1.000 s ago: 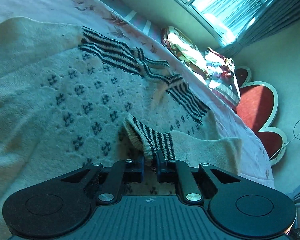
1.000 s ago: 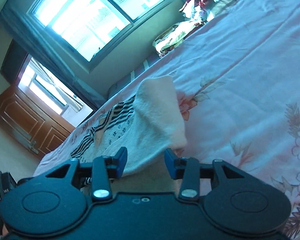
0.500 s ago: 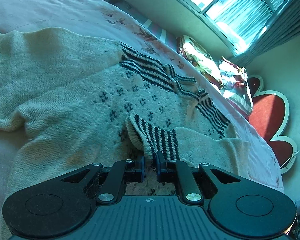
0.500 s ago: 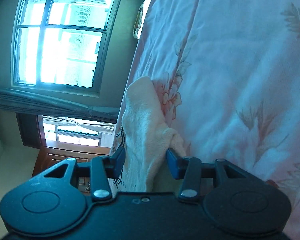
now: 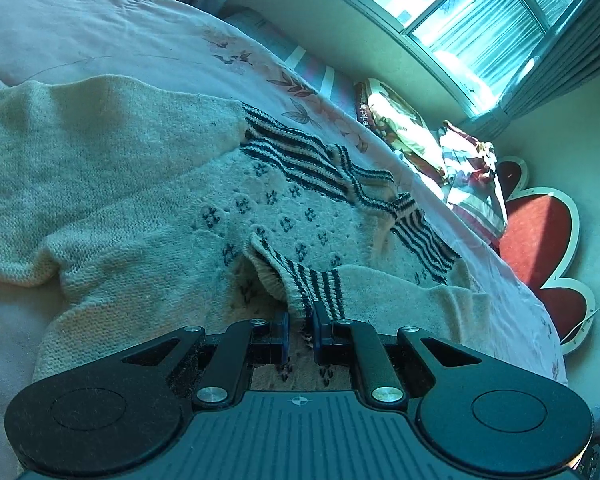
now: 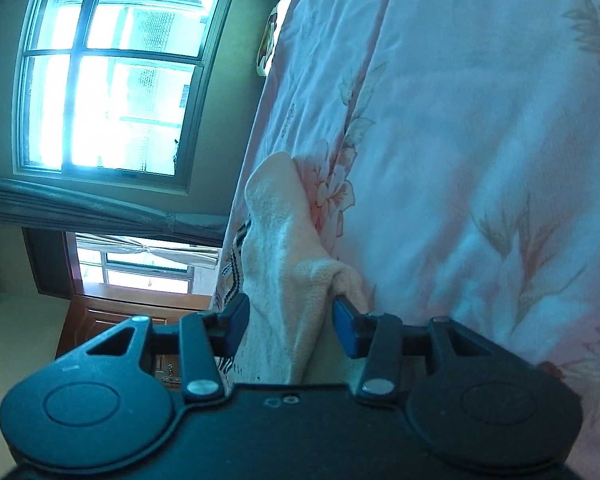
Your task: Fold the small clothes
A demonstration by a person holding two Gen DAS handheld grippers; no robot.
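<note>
Left gripper (image 5: 301,320) clenched on sweater's striped cuff (image 5: 312,284); right gripper (image 6: 290,320) grasping cream sleeve (image 6: 284,256) above floral bedsheet (image 6: 480,140)

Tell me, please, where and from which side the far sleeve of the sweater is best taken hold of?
Grip the far sleeve near its outer end, probably from the bare bedsheet side; it lies flat and spread outward, so one finger could slip under its free edge.

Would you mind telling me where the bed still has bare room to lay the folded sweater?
Free: the pink floral sheet beyond the sweater, up to the far edge. Crowded: the window-side edge, where bundled bedding lies.
</note>
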